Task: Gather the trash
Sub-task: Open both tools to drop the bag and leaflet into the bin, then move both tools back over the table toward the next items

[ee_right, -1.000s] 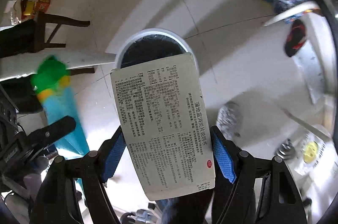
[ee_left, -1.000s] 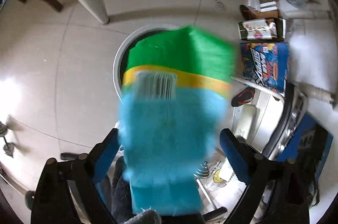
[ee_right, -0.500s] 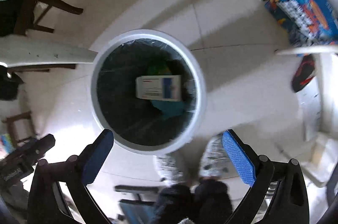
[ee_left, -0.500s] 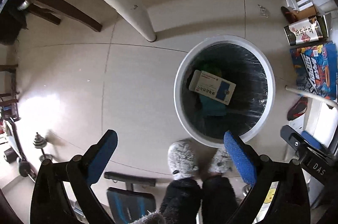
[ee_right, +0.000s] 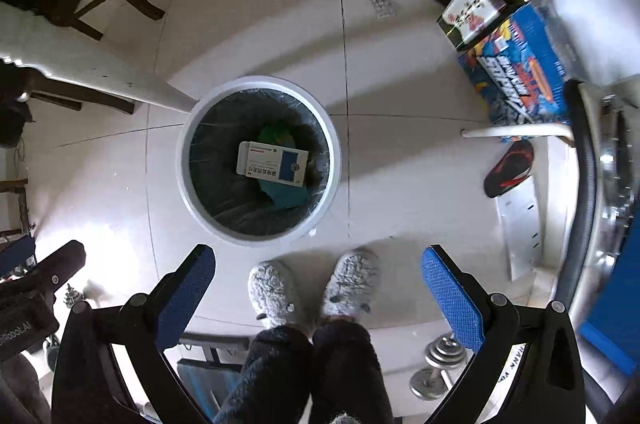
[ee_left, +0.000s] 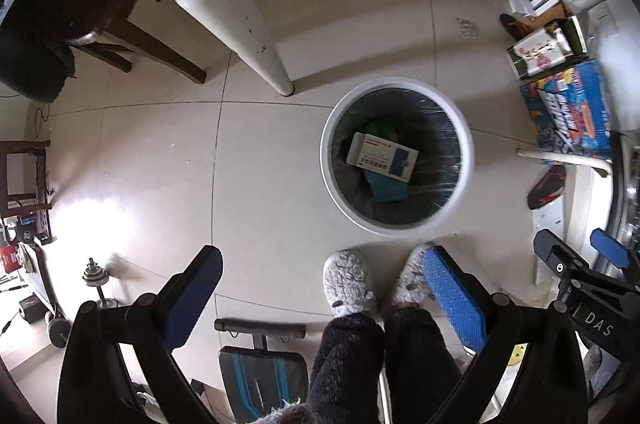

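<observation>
Bin (ee_left: 466, 160): white rim, black liner with pale streaks.
Box (ee_left: 382, 157) in bin: white with red lettering, one dark blue panel.
Packet (ee_left: 386, 186) beneath box: teal, green at the far end.
Left claw (ee_left: 320, 300): black frame, blue dimpled pads.
Right claw (ee_right: 318, 298): black frame, blue dimpled pads.
Slippers (ee_right: 272, 294): grey, fuzzy, mottled.
Floor (ee_left: 160, 152): cream tiles, dark joints.
Carton (ee_right: 520, 72) at floor's right edge: blue, orange and white print.

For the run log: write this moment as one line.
left claw: open, empty | right claw: open, empty | white box: in bin, atop green-blue packet
</observation>
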Available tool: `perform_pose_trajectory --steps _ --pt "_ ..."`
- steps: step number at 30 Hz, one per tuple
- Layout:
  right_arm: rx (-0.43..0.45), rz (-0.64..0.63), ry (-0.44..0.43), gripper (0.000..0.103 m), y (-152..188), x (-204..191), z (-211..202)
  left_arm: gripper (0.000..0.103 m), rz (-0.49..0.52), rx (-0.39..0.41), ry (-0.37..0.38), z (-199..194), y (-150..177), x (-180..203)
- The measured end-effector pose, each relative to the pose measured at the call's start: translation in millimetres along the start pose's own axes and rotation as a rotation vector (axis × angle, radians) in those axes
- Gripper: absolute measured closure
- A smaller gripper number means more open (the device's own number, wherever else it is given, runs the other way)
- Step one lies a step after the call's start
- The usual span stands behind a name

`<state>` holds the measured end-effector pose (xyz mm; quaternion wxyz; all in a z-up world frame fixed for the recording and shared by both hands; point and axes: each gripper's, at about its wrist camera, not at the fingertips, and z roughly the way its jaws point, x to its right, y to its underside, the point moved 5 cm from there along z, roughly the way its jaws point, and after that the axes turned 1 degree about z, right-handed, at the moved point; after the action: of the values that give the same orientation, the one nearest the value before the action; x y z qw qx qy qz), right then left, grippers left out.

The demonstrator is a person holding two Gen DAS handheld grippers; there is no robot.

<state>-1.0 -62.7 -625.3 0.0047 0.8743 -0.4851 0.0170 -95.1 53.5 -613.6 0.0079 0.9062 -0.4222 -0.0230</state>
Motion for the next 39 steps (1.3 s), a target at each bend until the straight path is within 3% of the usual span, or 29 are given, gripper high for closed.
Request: perform_pose_trajectory --steps 11,16,24,29,34,39 --pt "0.049 0.002 -0.040 0.000 36.0 -10.7 -155.4 0.000 -0.001 0.053 0.040 -127.2 33.5 -10.1" --pt "0.074 0.030 -0.089 0.000 44.6 -17.6 -232.1 0.000 0.017 0.113 0.041 -195.4 39.1 -16.3" --pt "0.164 0.069 -0.187 0.000 16.6 -23.6 -331.7 0.000 0.006 0.225 0.031 -276.3 12.8 -16.7" --pt "0.217 0.157 -0.206 0.000 -39.7 9.0 -368.2 0.000 -0.006 0.296 0.015 -307.9 -36.0 1.8" --pt "0.235 0.253 -0.190 0.000 -130.2 74.8 -370.9 0.000 -0.020 0.314 -0.019 -320.1 -99.0 29.1" --pt "0.183 0.099 -0.059 0.000 -227.7 107.1 -350.1 0.000 -0.027 0.292 -0.077 -323.1 -176.4 62.3"
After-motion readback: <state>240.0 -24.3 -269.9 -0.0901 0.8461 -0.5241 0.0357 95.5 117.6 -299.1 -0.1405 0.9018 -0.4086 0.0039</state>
